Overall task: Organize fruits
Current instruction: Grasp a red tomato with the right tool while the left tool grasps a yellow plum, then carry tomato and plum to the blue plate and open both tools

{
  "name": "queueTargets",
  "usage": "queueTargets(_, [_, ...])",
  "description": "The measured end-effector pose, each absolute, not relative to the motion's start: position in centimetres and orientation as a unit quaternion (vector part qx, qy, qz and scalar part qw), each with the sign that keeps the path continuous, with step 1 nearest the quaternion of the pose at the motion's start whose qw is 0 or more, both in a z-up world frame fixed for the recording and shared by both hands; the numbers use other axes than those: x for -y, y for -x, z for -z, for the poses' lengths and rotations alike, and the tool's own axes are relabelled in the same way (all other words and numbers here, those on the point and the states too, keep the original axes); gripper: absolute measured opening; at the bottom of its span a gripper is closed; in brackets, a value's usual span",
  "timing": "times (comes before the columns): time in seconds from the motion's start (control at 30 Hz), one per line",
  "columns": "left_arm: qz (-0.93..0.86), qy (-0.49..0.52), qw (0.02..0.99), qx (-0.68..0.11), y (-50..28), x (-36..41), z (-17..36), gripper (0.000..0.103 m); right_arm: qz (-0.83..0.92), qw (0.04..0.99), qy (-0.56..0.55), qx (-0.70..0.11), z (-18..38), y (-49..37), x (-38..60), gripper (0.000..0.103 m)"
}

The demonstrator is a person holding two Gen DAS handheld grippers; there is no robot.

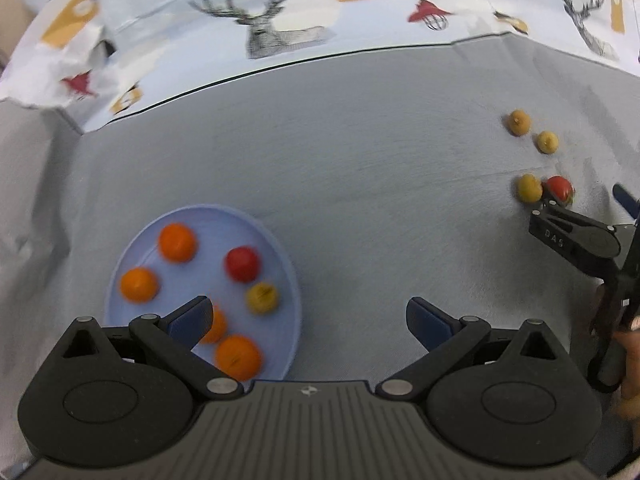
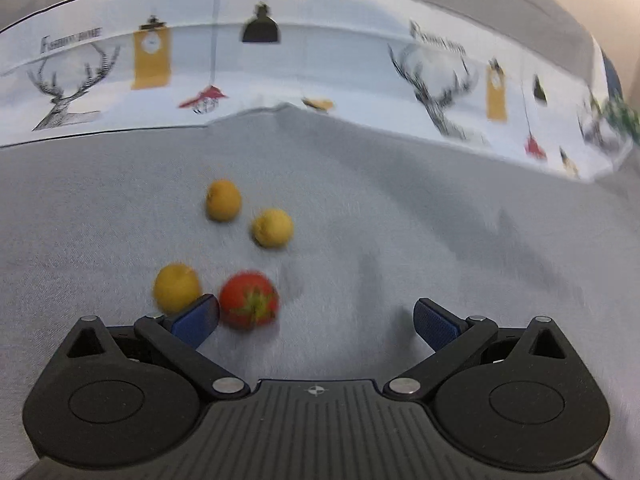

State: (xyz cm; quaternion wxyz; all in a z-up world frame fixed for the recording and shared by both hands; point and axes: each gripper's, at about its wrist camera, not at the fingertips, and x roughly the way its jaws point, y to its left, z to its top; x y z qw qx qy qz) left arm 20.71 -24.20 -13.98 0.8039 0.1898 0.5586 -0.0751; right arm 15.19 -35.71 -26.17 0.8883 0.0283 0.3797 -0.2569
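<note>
Round red fruit (image 2: 248,300), green calyx toward camera, beside released right gripper (image 2: 316,322); left gripper (image 1: 308,320) released

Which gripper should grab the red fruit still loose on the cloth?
Right. The right gripper is open with the red fruit just inside its left jaw. The left gripper hangs open by the blue plate, far away.
</note>
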Motion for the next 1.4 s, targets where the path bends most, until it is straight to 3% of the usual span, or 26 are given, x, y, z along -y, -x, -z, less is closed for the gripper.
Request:
queueTargets(0.03, [0.077, -0.192, 0.802, -0.560, -21.1, 25.0, 14.5, 0.103, 0.256, 0.890, -0.015, -0.376, 26.2, -15.2, 35.6, 0.098])
queueTargets(0.1, [0.080, -0.198, 0.801, -0.560, -21.8, 26.6, 15.5, 0.103, 0.246, 0.895, -0.027, -0.371, 26.2, -15.0, 36.2, 0.081])
queueTargets(0.13, [0.082, -0.200, 0.800, -0.559, -22.1, 27.5, 16.0, 0.103, 0.241, 0.896, -0.041, -0.370, 26.0, -15.0, 36.7, 0.047])
queueTargets(0.17, [0.086, -0.203, 0.800, -0.559, -22.3, 28.2, 16.4, 0.103, 0.239, 0.896, -0.053, -0.371, 25.8, -14.9, 37.0, 0.030])
queueTargets(0.37, [0.148, -0.198, 0.789, -0.562, -22.8, 33.3, 18.6, 0.103, 0.359, 0.850, -0.089, -0.374, 25.6, -13.1, 40.8, 0.030])
queueTargets(0.47, [0.173, -0.202, 0.784, -0.561, -23.1, 36.0, 19.9, 0.103, 0.415, 0.819, -0.165, -0.359, 25.7, -11.5, 44.0, 0.031])
queueTargets(0.87, [0.213, -0.169, 0.771, -0.577, -25.1, 41.5, 23.1, 0.102, 0.428, 0.813, -0.160, -0.360, 25.9, -11.7, 43.8, 0.031])
queueTargets(1.0, [0.225, -0.152, 0.772, -0.574, -25.4, 42.3, 23.2, 0.080, 0.429, 0.813, -0.159, -0.360, 25.9, -11.7, 43.9, 0.031])
queueTargets(1.07, [0.238, -0.158, 0.772, -0.568, -25.5, 42.5, 23.0, 0.062, 0.429, 0.813, -0.158, -0.360, 25.9, -11.7, 43.9, 0.031])
queueTargets(1.13, [0.251, -0.170, 0.766, -0.567, -25.6, 42.5, 22.7, 0.027, 0.430, 0.813, -0.160, -0.359, 25.9, -11.6, 43.9, 0.032])
queueTargets(1.4, [0.255, -0.144, 0.770, -0.567, -24.8, 39.1, 20.2, 0.026, 0.434, 0.812, -0.180, -0.347, 25.6, -11.3, 44.3, 0.031])
